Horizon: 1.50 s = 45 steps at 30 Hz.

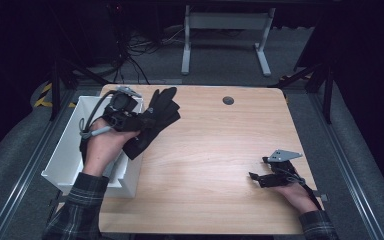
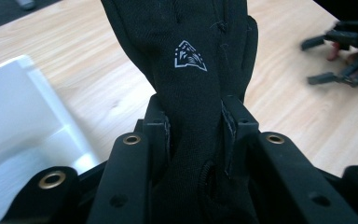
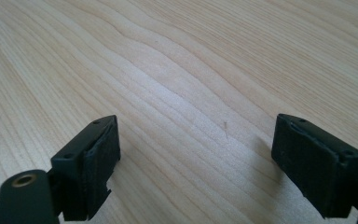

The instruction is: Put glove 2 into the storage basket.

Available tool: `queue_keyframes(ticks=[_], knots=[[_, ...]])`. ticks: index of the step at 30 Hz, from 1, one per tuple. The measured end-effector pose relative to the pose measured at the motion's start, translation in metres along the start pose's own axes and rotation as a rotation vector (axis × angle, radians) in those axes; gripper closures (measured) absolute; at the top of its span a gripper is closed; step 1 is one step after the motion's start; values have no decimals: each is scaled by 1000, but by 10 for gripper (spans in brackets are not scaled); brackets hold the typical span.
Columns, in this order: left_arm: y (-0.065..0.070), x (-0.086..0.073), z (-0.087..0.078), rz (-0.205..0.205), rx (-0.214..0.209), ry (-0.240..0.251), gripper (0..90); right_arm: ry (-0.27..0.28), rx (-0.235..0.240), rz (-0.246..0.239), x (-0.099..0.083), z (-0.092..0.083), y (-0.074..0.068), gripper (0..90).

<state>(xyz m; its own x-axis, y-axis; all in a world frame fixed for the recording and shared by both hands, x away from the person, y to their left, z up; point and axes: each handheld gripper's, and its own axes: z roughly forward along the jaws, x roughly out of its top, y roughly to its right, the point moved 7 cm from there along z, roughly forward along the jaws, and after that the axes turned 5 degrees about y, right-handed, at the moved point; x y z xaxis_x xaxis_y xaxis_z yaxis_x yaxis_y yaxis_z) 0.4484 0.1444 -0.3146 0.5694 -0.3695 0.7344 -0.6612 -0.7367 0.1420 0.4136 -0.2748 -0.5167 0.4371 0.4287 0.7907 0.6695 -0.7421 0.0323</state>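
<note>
Wooden surface [image 1: 205, 150] carries a white bin [image 1: 75, 145] at its left edge. Left hand-held gripper [image 2: 193, 126] pinches a black glove [image 2: 191, 60], apparently clear of the bin; right hand-held gripper [image 3: 196, 158] rests spread, holding nothing.

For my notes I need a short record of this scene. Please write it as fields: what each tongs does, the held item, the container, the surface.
left tongs: shut on the black glove, lifted above the table edge
black glove: hangs from the jaws, white logo visible
right tongs: open, nothing between the jaws, low over the bare wood
white bin: at the table's left edge, beside the glove
wooden table: light wood
</note>
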Motion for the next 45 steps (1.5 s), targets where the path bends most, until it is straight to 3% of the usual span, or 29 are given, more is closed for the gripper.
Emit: queue_keyframes(ticks=[6,12,23,31,35,39,45], knots=[[-36,-19,-21,-84,72,19,686,-1,0,-1,0,0,0,156],[-63,-40,-26,-146,126,10,686,-1,-1,0,0,0,0,155],[-100,-84,-4,-252,185,-28,683,-2,-3,1,0,0,0,154],[-117,-107,16,-298,211,-74,641,-2,-3,1,0,0,0,154],[-122,-115,23,-305,239,-95,513,-2,-3,1,0,0,0,154],[-126,-113,20,-311,269,-75,367,-2,-3,1,0,0,0,154],[-121,-102,10,-278,269,-35,279,-2,-4,1,0,0,0,155]])
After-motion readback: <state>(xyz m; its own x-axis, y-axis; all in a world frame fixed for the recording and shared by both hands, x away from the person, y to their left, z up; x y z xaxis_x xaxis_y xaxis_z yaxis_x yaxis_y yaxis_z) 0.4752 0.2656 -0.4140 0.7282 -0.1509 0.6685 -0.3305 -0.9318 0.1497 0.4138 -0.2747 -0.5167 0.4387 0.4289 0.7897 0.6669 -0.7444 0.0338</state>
